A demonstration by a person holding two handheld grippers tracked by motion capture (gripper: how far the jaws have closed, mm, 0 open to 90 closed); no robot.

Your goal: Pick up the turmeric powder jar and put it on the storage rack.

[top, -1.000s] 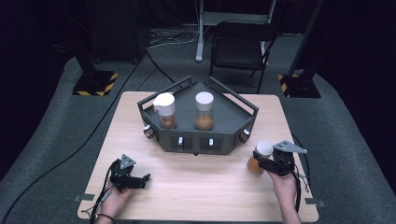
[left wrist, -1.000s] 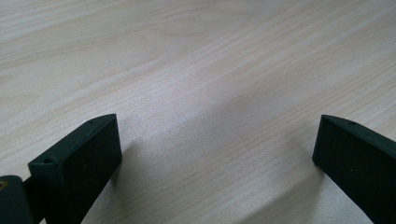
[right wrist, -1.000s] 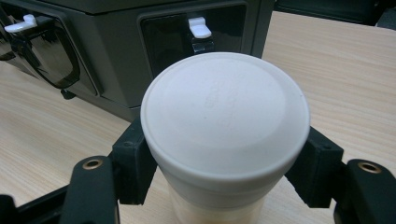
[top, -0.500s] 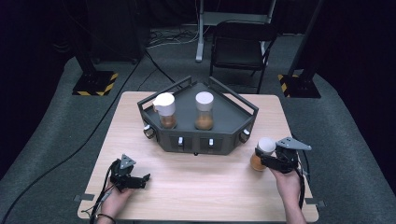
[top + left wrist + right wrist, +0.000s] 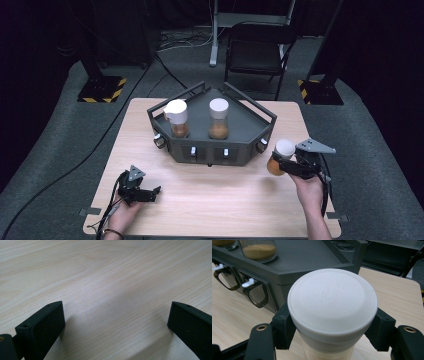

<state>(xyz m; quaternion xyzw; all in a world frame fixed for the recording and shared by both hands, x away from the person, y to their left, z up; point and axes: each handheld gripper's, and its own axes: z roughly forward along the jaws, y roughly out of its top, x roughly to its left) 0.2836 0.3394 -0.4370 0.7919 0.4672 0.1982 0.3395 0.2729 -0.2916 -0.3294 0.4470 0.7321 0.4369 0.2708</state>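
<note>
Right gripper [image 5: 284, 164] was clamped on a jar [image 5: 278, 157] just below its white lid [image 5: 332, 301], a jaw pressed to each side. Jar was upright, amber contents in the lower part, held at the table's [image 5: 225, 210] right side, just off the right front corner of the rack [image 5: 240, 125]. In the high view it looked clear of the wood, though contact with the table could not be told for sure. The right hand [image 5: 310, 192] came in from the bottom edge, cable trailing beside it.

Left gripper [image 5: 150, 192] sat low at the front left of the table, jaws wide apart, nothing between them but bare wood. It was well apart from the jar and the rack.

Between the 2 grippers the table was bare wood. The rack stood at the table's back middle, dark grey, with raised rails at the rear and small clips [image 5: 249, 282] on its front face. The nearest rack corner stood just beside the held jar.

Count: 3 jars, 1 held and 2 on the rack, left one [image 5: 176, 119] and middle one [image 5: 219, 119], both white-lidded. 1 rack. 2 grippers. 1 folding chair [image 5: 260, 50] behind the table, 2 striped stand bases [image 5: 100, 90] on the floor.
</note>
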